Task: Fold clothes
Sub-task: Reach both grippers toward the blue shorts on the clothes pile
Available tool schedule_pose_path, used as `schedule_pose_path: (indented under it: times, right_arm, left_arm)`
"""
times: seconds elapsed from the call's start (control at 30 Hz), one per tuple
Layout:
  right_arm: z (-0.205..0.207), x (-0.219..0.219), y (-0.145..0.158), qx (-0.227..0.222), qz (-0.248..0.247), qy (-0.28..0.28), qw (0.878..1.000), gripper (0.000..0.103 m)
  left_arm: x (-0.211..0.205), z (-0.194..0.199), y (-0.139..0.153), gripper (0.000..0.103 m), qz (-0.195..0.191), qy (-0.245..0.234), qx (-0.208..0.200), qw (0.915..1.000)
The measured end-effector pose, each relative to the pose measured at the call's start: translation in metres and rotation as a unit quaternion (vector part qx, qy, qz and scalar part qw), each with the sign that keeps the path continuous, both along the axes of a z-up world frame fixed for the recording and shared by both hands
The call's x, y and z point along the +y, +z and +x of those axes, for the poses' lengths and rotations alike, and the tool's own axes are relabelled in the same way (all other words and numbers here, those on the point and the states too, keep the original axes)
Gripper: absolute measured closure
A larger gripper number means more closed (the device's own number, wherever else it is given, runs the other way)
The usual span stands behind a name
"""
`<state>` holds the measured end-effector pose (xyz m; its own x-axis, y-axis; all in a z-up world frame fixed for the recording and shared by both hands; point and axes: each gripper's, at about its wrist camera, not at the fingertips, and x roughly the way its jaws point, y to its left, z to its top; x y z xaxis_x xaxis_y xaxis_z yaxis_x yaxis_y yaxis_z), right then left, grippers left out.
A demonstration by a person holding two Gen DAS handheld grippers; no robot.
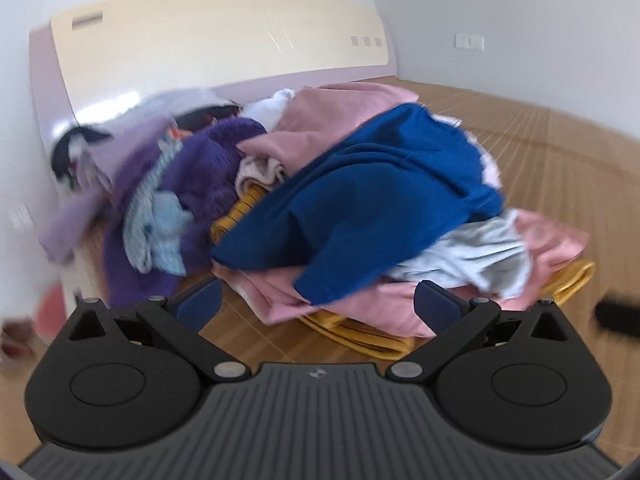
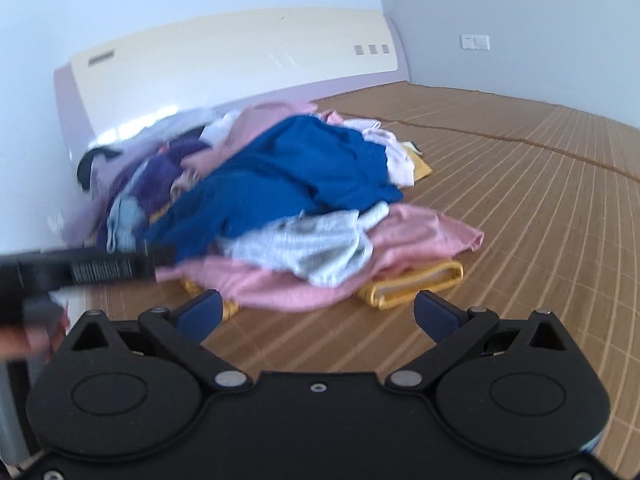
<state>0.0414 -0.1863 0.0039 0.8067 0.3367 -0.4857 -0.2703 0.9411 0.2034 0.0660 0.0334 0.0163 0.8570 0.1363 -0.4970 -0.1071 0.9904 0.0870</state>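
Note:
A heap of unfolded clothes lies on the bamboo mat of a bed. A blue garment (image 1: 372, 196) tops the heap, also in the right wrist view (image 2: 288, 172). Under it lie pink cloth (image 1: 320, 308), a pale grey piece (image 1: 476, 256), a yellow garment (image 1: 360, 332) and a purple knit (image 1: 208, 168). My left gripper (image 1: 318, 304) is open and empty, just short of the heap's near edge. My right gripper (image 2: 318, 312) is open and empty, a little back from the pink cloth (image 2: 420, 232). The left gripper's body (image 2: 92, 266) shows at the left of the right wrist view.
The cream headboard (image 1: 224, 44) stands behind the heap. The bamboo mat (image 2: 520, 220) stretches to the right up to the white wall (image 2: 520, 20). The bed's left edge (image 1: 72, 280) is beside the heap.

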Motion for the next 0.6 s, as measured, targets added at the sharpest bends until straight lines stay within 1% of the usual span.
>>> schedule_pose_path:
  times: [0.03, 0.1, 0.17, 0.23, 0.3, 0.33, 0.37, 0.43, 0.53, 0.57, 0.6]
  right_arm:
    - [0.006, 0.0, 0.002, -0.004, 0.003, 0.006, 1.0, 0.001]
    - [0.018, 0.003, 0.007, -0.018, 0.005, 0.018, 1.0, 0.001]
    - [0.03, 0.01, 0.013, -0.041, 0.008, 0.039, 0.998, 0.003]
    - [0.043, 0.018, 0.015, -0.055, 0.006, 0.06, 0.997, 0.003]
    - [0.062, 0.027, 0.015, -0.039, 0.015, 0.081, 0.996, 0.003]
    - [0.073, 0.031, 0.013, -0.023, 0.029, 0.091, 0.995, 0.003]
    - [0.085, 0.036, 0.01, -0.008, 0.043, 0.098, 0.994, 0.004]
    - [0.103, 0.044, 0.003, 0.022, 0.066, 0.106, 0.992, 0.008]
    - [0.122, 0.056, -0.007, 0.048, 0.09, 0.108, 0.989, 0.01]
    - [0.127, 0.06, -0.011, 0.055, 0.095, 0.109, 0.988, 0.013]
    - [0.13, 0.065, -0.014, 0.059, 0.096, 0.109, 0.988, 0.017]
  left_arm:
    - [0.0, 0.004, -0.004, 0.0, 0.003, -0.001, -0.004, 1.0]
    - [0.005, 0.009, -0.01, 0.0, -0.011, -0.009, -0.012, 0.9998]
    - [0.009, 0.014, -0.016, 0.0, -0.021, -0.014, -0.023, 0.9994]
    - [0.008, 0.018, -0.02, 0.001, 0.005, -0.013, -0.044, 0.9989]
    - [0.009, 0.023, -0.025, 0.003, 0.016, -0.024, -0.047, 0.9985]
    - [0.009, 0.026, -0.028, 0.009, 0.019, -0.03, -0.047, 0.9983]
    - [0.01, 0.03, -0.032, 0.014, 0.01, -0.039, -0.038, 0.9985]
    - [0.011, 0.039, -0.04, 0.038, -0.002, -0.045, -0.021, 0.9988]
    - [0.017, 0.05, -0.05, 0.05, -0.031, -0.046, -0.005, 0.9984]
    - [0.018, 0.052, -0.052, 0.053, -0.033, -0.042, -0.008, 0.9985]
    - [0.018, 0.052, -0.053, 0.06, -0.029, -0.038, -0.009, 0.9988]
